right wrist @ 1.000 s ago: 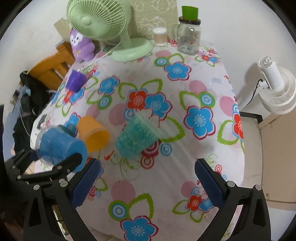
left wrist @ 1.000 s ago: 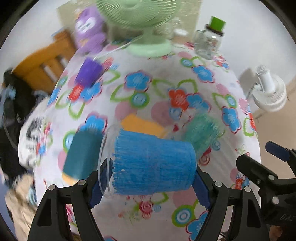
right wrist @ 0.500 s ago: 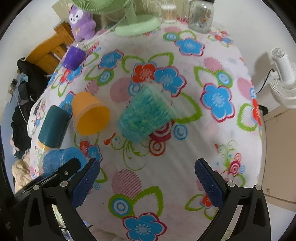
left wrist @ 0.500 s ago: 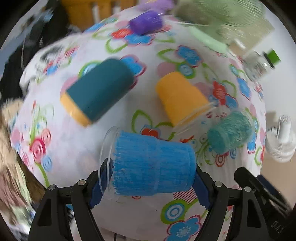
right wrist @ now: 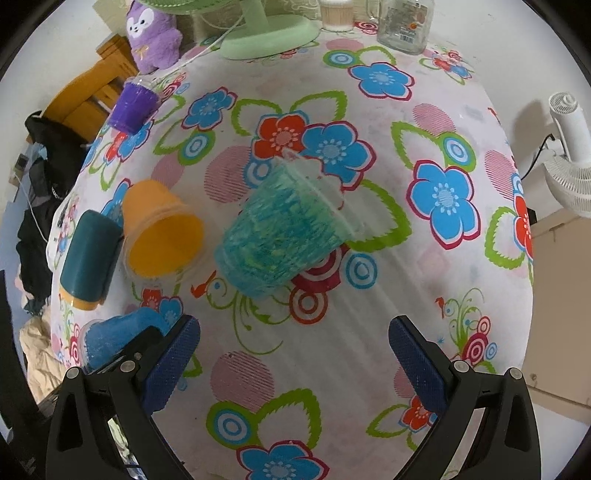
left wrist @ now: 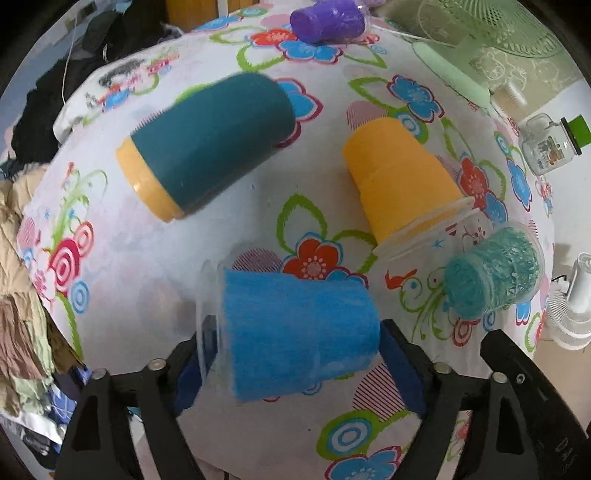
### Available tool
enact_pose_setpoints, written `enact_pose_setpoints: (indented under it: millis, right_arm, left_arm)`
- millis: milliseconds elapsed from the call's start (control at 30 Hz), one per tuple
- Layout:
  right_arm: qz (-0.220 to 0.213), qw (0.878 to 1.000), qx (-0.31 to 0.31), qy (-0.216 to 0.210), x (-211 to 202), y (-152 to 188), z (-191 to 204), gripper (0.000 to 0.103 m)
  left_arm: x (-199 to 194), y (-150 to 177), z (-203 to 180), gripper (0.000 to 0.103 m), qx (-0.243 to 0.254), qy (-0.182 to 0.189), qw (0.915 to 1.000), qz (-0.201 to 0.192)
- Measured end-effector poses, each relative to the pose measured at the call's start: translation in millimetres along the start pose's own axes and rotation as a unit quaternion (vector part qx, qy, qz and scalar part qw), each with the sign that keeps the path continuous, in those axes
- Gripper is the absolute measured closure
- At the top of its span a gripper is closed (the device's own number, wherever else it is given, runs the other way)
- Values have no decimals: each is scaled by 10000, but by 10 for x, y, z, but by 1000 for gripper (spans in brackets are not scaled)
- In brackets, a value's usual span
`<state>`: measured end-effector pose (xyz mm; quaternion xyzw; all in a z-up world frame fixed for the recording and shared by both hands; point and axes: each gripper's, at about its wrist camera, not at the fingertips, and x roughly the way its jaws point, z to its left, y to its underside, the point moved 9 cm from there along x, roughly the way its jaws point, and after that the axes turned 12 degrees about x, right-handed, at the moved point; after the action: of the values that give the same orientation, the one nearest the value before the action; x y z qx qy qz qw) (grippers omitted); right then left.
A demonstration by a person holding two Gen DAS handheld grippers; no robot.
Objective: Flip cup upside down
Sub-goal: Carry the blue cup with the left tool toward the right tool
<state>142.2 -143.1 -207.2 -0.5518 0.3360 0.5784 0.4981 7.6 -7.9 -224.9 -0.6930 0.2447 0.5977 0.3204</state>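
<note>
My left gripper is shut on a blue cup, clear-rimmed, held sideways with its mouth to the left, just above the flowered tablecloth. The blue cup also shows at the lower left of the right wrist view, between the left gripper's fingers. My right gripper is open and empty above the table, short of an upside-down turquoise cup.
Upside down on the cloth stand an orange cup, a dark teal cup and the turquoise cup; a purple cup stands upright. A green fan, glass jar and purple plush stand at the back. Clothes hang off the left edge.
My left gripper has turned and swung over the table with the blue cup, which is now lower, close to the cloth. The right gripper has moved forward a little and stays open.
</note>
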Motion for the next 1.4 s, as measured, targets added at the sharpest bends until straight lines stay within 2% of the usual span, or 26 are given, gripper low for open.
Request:
enact_pose_setpoints:
  millis: [100,233,433,567,667,800,1000,1100,1233,1400]
  right_arm:
    - [-22,9999,112,-45,-28,-16,-30,0]
    - [-84,9995,237,-166,-127,-14,-9,0]
    - [-320,9977,538,-274,-289,18,93,0]
    - [-400,9937,991,-349,-382,83,143,0]
    - [-500,9901,1288,-260,-417,143,195,0]
    - [-633,9780,1970,-259,-479,240,278,0]
    - [-744,9584,2756,-48,-448,367,427,0]
    - [-724,9474,3117,-52,-383,444,506,0]
    - [-700,9339,3505,0,-281,523,585,0]
    - [-575,9213,3845,37,-113,575,681,0]
  left_arm:
    - [-94,-64,3,8,354,-255,9989,-150]
    - [-272,-136,-24,5,968,-523,9934,-337]
    - [-467,-317,-151,6,1718,-524,9823,-537]
    - [-542,-478,-185,6,2222,-336,9722,-662]
    - [-581,-563,-189,6,2730,-267,9588,-731]
    - [-630,-683,-175,6,3301,-98,9410,-736]
    - [-609,-816,-176,6,4224,98,9033,-737]
    - [-560,-856,-164,6,4661,146,8817,-717]
    - [-488,-920,-116,6,4957,210,8657,-671]
    - [-338,-981,-58,6,5205,253,8520,-500]
